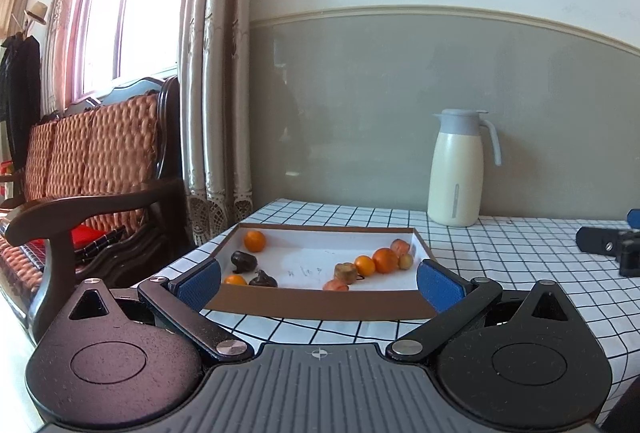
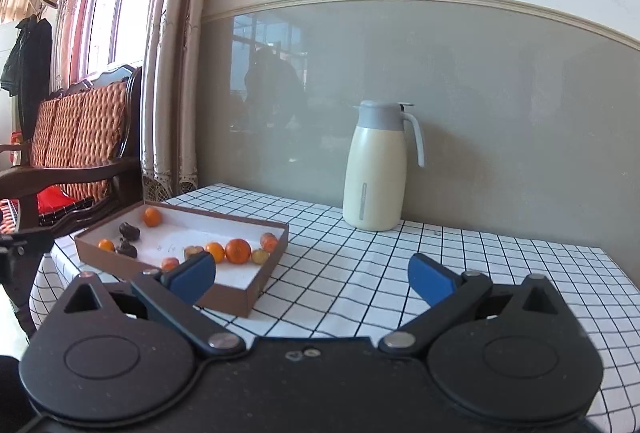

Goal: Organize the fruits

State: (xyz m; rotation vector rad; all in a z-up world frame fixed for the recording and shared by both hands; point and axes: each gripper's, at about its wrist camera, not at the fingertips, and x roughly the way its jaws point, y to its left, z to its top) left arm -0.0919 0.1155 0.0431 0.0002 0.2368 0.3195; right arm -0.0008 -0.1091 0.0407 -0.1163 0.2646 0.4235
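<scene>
A shallow brown box (image 1: 320, 303) with a white floor lies on the checked tablecloth and holds several fruits: oranges (image 1: 385, 260), a lone orange (image 1: 255, 241) at its far left, two dark fruits (image 1: 243, 260) and small reddish ones. My left gripper (image 1: 320, 283) is open just in front of the box's near wall, with nothing between its blue pads. In the right wrist view the same box (image 2: 256, 293) sits to the left, with the orange row (image 2: 237, 251) inside. My right gripper (image 2: 312, 279) is open and empty, its left pad over the box's near corner.
A cream thermos jug (image 1: 456, 173) with a grey lid stands by the grey wall; it shows as the jug (image 2: 376, 173) in the right wrist view. A wooden sofa (image 1: 100, 161) and curtain are left of the table. The other gripper (image 1: 612, 245) shows at the right edge.
</scene>
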